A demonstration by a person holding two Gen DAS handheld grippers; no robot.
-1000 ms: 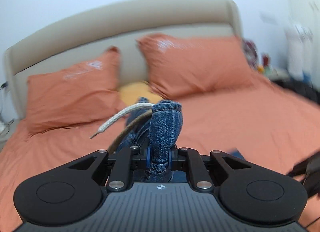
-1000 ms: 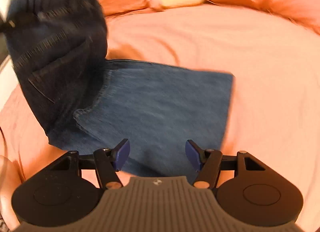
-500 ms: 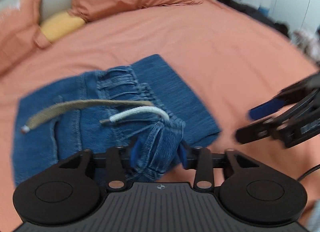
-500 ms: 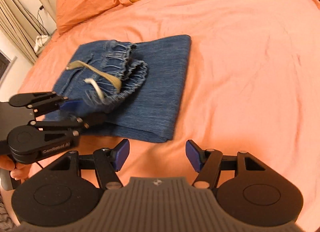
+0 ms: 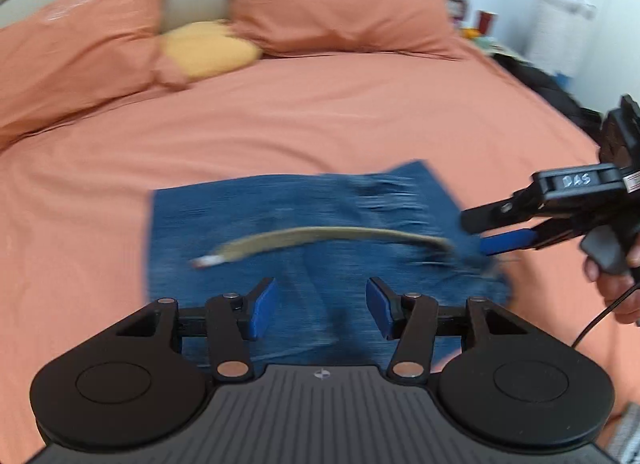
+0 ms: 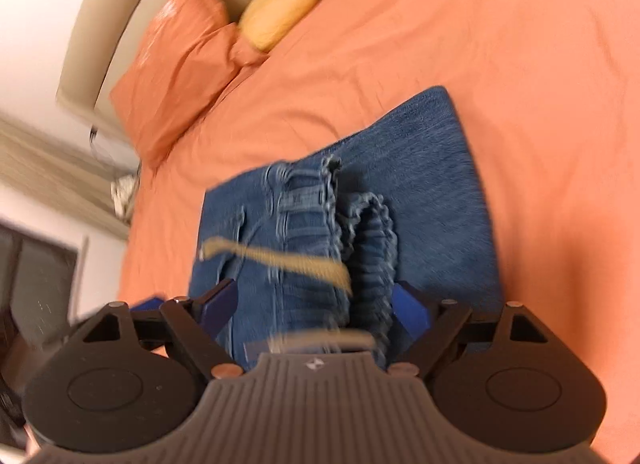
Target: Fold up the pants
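The folded blue denim pants (image 5: 304, 232) lie flat on the orange bedsheet (image 5: 320, 120) just ahead of the left gripper (image 5: 320, 306), whose jaws have just opened empty, apparently releasing the fold, while the right gripper (image 6: 316, 306), just widened, straddles the gathered waistband (image 6: 360, 248) ungripped.

We saw a wide bed in an orange cotton sheet (image 5: 320, 124), two matching orange pillows (image 5: 340, 0), a small yellow cushion (image 5: 204, 48), a padded beige headboard (image 6: 100, 36) and white walls (image 6: 36, 4).
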